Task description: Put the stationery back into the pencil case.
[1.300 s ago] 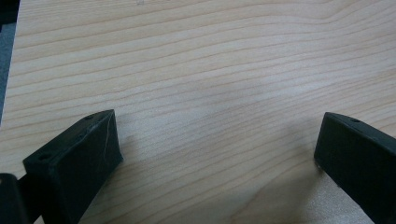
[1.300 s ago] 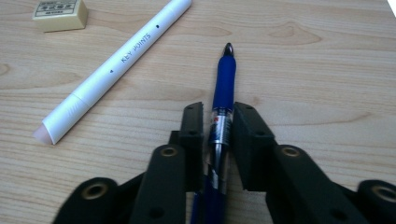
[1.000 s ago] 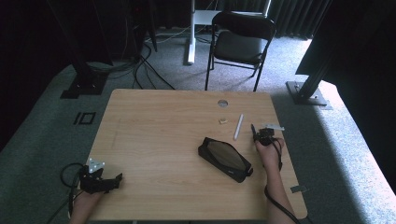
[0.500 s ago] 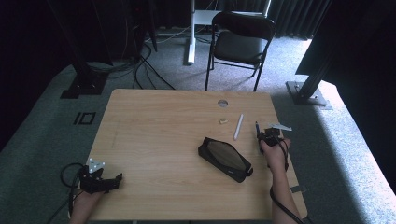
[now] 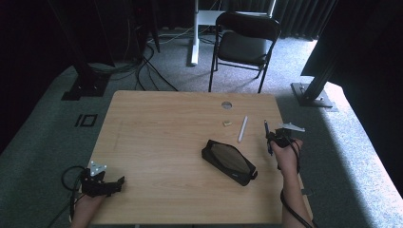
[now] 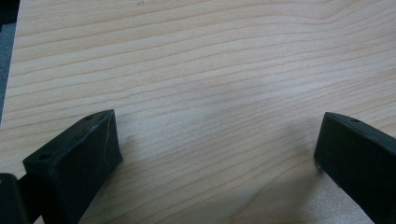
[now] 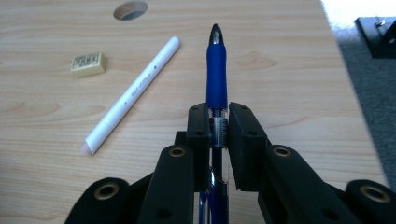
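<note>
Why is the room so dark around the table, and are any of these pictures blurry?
High view: light falls on the table, surroundings dark. Right gripper view: pen sharp, near gripper parts soft. Left gripper view: wood grain slightly soft, pale glare at centre.

Light wooden worktop (image 5: 157,137) with a round hole (image 5: 226,105); on it lie a black pouch (image 5: 229,162), white marker (image 5: 243,129) and small eraser (image 5: 227,124).
</note>
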